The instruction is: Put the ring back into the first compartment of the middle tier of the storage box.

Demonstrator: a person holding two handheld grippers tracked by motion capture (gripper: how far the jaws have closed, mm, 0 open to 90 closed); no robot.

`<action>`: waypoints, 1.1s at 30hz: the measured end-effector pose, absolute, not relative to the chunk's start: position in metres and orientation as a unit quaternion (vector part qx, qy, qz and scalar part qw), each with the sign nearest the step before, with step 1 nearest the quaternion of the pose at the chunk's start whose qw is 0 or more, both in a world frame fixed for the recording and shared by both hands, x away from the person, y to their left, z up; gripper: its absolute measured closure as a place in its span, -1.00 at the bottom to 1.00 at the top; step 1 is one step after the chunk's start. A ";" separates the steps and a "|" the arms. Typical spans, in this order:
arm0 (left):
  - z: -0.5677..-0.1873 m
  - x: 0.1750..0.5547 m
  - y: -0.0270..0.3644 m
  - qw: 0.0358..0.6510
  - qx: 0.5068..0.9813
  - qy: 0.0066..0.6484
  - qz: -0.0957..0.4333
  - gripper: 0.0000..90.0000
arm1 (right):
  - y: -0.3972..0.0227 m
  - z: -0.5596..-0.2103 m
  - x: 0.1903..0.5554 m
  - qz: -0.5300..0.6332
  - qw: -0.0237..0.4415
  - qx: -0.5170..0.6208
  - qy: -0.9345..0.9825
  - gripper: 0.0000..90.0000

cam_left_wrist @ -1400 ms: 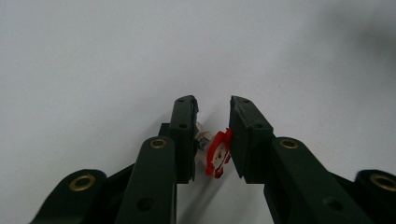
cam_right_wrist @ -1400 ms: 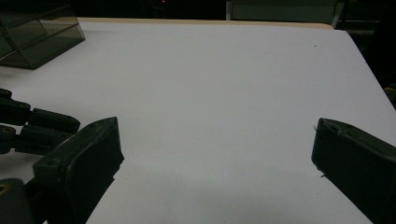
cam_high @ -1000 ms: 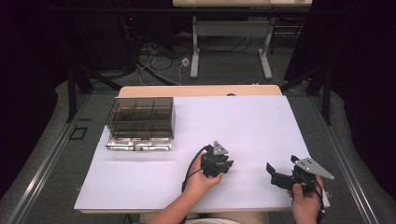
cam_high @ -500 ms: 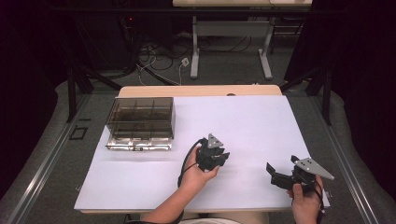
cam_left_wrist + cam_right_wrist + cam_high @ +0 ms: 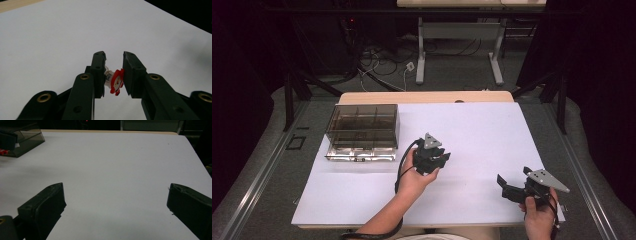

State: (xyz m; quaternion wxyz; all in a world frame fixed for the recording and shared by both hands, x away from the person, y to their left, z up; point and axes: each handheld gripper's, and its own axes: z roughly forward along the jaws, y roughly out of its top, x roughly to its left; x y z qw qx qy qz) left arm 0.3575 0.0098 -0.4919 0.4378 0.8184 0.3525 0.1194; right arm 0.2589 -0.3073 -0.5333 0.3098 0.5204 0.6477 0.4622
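My left gripper (image 5: 433, 156) hangs over the middle of the white table sheet (image 5: 482, 130), held in a hand. In the left gripper view its jaws (image 5: 113, 57) are shut on a small red and white piece (image 5: 116, 81), pinched sideways between the pads, with a clear stub at its left. My right gripper (image 5: 511, 190) sits low near the table's front right corner. In the right gripper view its jaws (image 5: 116, 195) stand wide open with bare sheet between them.
A smoky see-through compartment box (image 5: 332, 126) stands at the table's left, also seen in the right gripper view as a box (image 5: 27, 137) at the top left. Beyond the far edge are table legs and cables on the floor.
The left hand has lifted and carried its gripper away from the person and slightly left, toward the box. The right gripper has stayed put.
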 end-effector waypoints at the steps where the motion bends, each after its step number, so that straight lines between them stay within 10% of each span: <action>1: -0.490 0.358 0.012 0.438 0.818 0.354 0.121 0.59 | -0.307 -0.533 0.259 0.463 0.308 0.521 0.647 -0.97; 33: -0.465 0.367 0.083 0.458 0.774 0.408 0.158 0.59 | -0.306 -0.534 0.259 0.461 0.309 0.524 0.647 -0.97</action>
